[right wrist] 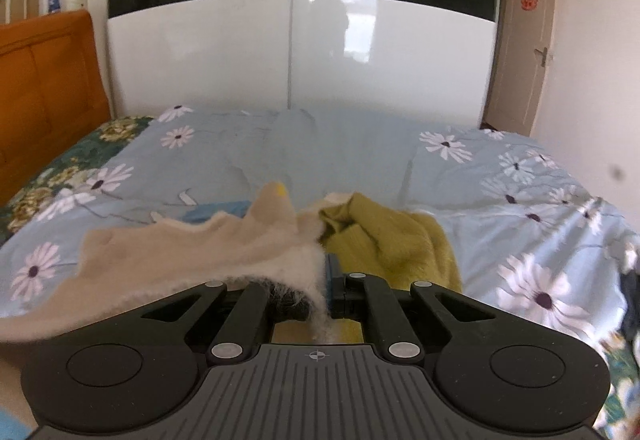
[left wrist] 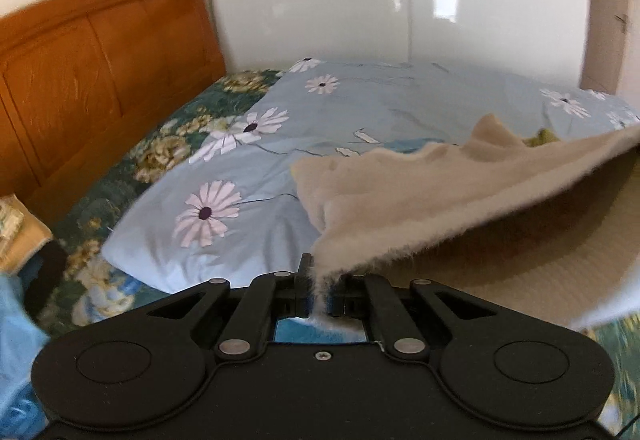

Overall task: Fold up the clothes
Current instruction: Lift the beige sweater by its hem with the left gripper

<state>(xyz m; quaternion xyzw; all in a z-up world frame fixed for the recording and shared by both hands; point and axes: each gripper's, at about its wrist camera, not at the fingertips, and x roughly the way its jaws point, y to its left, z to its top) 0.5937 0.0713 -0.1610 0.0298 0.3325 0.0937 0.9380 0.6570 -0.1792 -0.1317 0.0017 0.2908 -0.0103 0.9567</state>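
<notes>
A fuzzy beige garment [left wrist: 420, 196] hangs lifted above the bed, stretched between both grippers. My left gripper [left wrist: 318, 280] is shut on one corner of it, and the cloth spreads up and to the right from the jaws. In the right wrist view the same beige garment [right wrist: 192, 252] runs off to the left from my right gripper [right wrist: 326, 280], which is shut on its fuzzy edge. An olive-green garment [right wrist: 392, 236] lies crumpled on the bed just beyond the right gripper. A sliver of it [left wrist: 546, 136] peeks over the beige cloth in the left view.
A light-blue duvet with daisies [right wrist: 360, 152] covers the bed over a dark green floral sheet [left wrist: 168, 144]. An orange wooden headboard [left wrist: 92, 68] stands at the left. A glossy white and black wardrobe [right wrist: 304, 40] lines the far side. A door [right wrist: 524, 44] is at the right.
</notes>
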